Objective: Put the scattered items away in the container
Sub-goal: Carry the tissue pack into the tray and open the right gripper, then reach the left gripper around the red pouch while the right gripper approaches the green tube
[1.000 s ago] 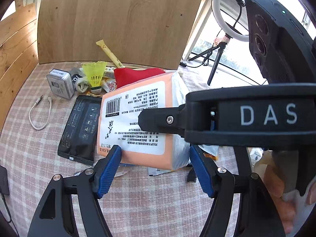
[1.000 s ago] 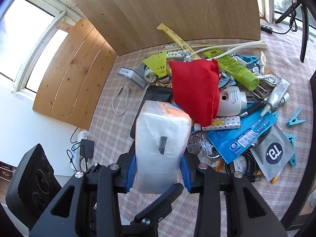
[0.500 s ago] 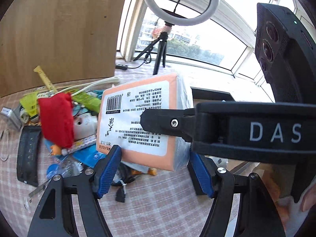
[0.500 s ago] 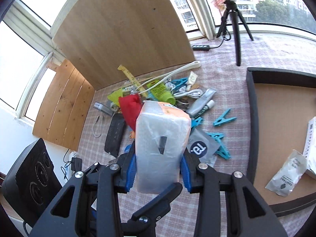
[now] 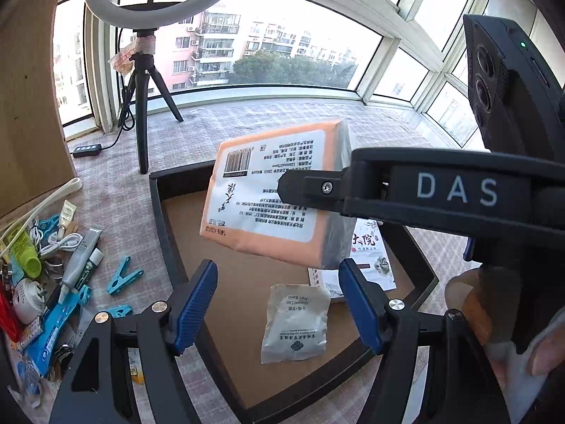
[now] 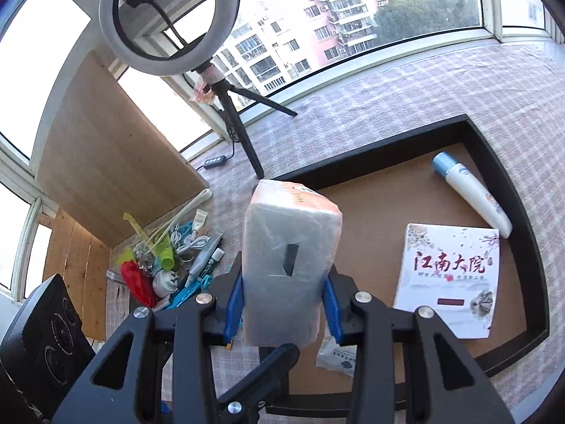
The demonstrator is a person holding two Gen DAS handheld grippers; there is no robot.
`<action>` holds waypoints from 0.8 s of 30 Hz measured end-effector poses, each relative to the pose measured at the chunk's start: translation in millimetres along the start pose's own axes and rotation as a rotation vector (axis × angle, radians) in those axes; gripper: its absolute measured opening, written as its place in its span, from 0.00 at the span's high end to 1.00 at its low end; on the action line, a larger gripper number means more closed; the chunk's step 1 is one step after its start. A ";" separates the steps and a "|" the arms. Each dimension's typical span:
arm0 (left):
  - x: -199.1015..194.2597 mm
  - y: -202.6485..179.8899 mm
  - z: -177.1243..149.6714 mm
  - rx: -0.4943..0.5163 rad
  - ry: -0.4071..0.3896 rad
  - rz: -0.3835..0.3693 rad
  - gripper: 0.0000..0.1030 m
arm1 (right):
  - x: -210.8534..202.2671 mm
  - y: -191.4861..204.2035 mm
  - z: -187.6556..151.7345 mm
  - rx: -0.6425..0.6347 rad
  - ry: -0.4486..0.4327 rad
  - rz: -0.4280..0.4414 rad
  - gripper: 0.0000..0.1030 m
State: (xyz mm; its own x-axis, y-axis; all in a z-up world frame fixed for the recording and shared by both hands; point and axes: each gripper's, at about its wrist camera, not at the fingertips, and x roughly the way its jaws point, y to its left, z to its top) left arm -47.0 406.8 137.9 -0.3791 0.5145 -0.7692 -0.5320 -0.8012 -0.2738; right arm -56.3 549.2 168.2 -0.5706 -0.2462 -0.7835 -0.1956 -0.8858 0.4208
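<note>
So the right tool (image 6: 282, 304) is pinching a wrapped tissue pack (image 6: 287, 265) between its blue pads, holding it in the air above the near-left corner of the black tray (image 6: 536, 265). The left tool (image 5: 279, 304) sits spread with nothing in it, just under the pack. Inside the tray there's a booklet (image 6: 448, 279), a white bottle (image 6: 473, 194) and a small sachet (image 5: 295, 323). Left of the tray, the leftover clutter (image 5: 53, 275) still lies on the checked worktop (image 5: 282, 123).
</note>
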 end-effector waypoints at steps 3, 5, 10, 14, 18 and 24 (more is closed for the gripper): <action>3.7 -2.0 1.2 0.008 0.008 0.010 0.34 | -1.6 -19.4 12.4 -0.003 -0.036 -0.028 0.53; 6.3 3.6 1.8 0.003 0.011 0.016 0.33 | -4.0 -26.7 17.4 -0.021 -0.068 -0.079 0.37; 6.3 21.5 -1.2 -0.040 0.018 0.033 0.33 | -6.4 -28.2 23.8 -0.059 -0.112 -0.152 0.31; 2.4 35.6 -6.0 -0.085 0.020 0.039 0.33 | 0.0 -17.9 20.5 -0.100 -0.113 -0.161 0.31; -4.1 46.5 -10.8 -0.107 0.016 0.060 0.33 | 6.7 -1.7 12.0 -0.145 -0.106 -0.147 0.31; -23.6 69.0 -19.2 -0.146 -0.011 0.115 0.33 | 14.0 28.7 -0.9 -0.222 -0.093 -0.121 0.31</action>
State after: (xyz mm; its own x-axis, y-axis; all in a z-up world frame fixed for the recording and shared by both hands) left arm -60.2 333.5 126.1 -0.4396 0.4192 -0.7943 -0.3695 -0.8905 -0.2655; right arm -69.2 520.0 168.9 -0.6265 -0.1056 -0.7722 -0.0930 -0.9736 0.2085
